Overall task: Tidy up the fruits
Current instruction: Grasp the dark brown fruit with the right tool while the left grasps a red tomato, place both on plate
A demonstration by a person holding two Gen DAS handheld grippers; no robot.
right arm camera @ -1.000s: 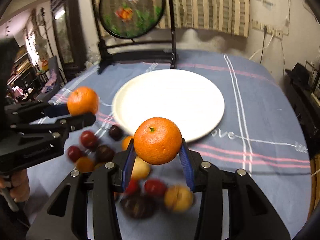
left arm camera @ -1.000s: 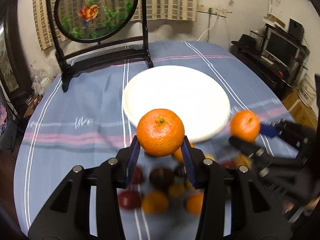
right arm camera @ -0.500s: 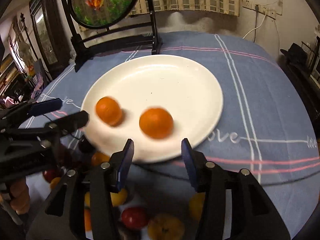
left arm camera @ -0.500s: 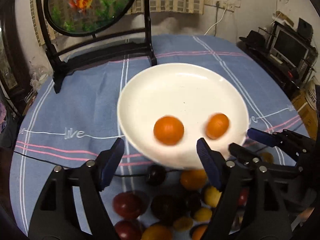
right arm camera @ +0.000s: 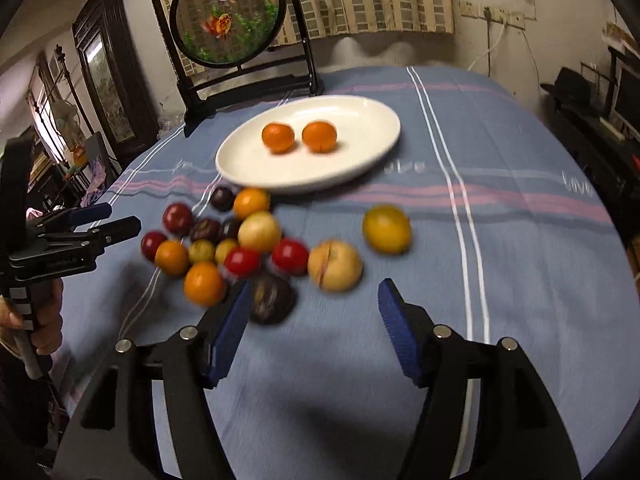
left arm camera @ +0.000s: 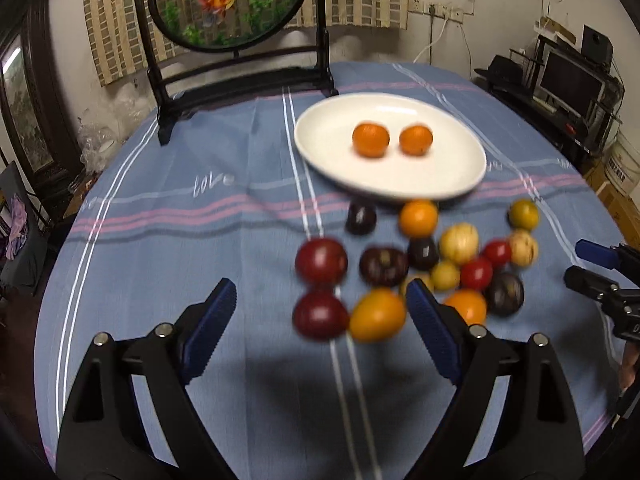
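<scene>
Since a second ago both oranges have left the grippers and lie side by side on the white plate (left arm camera: 440, 184): one orange (left arm camera: 371, 139) to the left, the other orange (left arm camera: 416, 140) to the right, both round, stem direction blurred. Left gripper (left arm camera: 320, 304): jaws wide apart, empty, pulled back above the blue tablecloth (left arm camera: 180, 240). Right gripper (right arm camera: 314, 300): jaws wide apart, empty, likewise low and level. Loose fruit pile (left arm camera: 420, 264) just before the plate, blurred, partly hidden behind the fingertips. Goldfish screen (right arm camera: 228, 12) stands behind.
</scene>
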